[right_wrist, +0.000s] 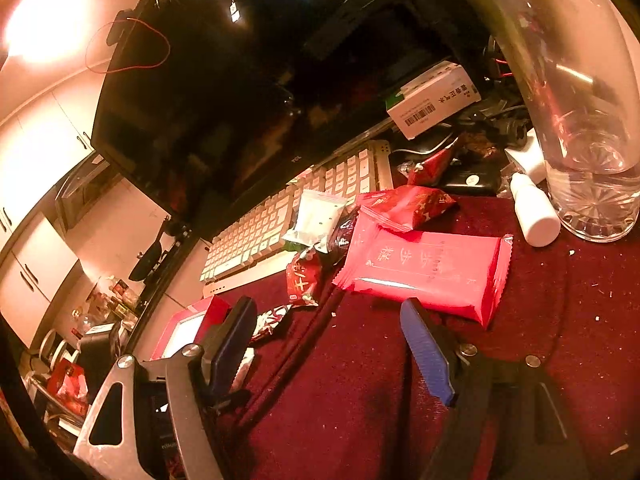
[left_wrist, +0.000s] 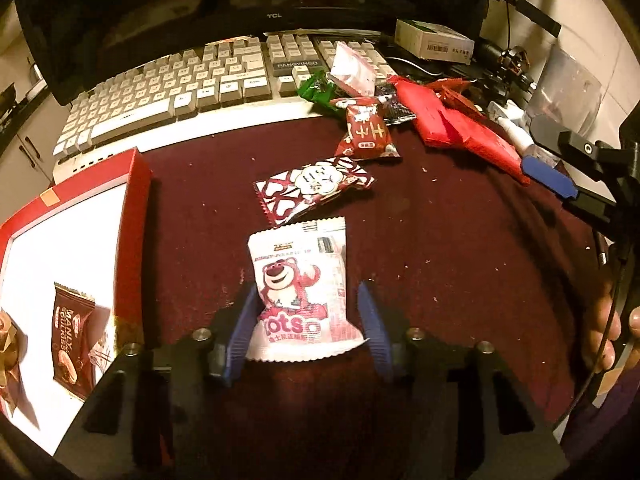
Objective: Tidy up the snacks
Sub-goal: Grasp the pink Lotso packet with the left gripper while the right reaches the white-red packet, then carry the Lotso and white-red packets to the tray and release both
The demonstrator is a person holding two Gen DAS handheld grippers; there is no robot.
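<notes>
"Lotso" bear packet [left_wrist: 300, 292], "TCL" monitor [left_wrist: 160, 8]

Home desk setting: keyboard [left_wrist: 192, 80] and monitor [right_wrist: 224, 92] on cloth-covered bench [left_wrist: 440, 260]; white cupboards [right_wrist: 36, 140] behind.

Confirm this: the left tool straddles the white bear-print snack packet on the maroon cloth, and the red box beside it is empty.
Not empty. The left wrist view shows the red box already holding a brown snack packet. The left tool does straddle the bear-print packet.
</notes>
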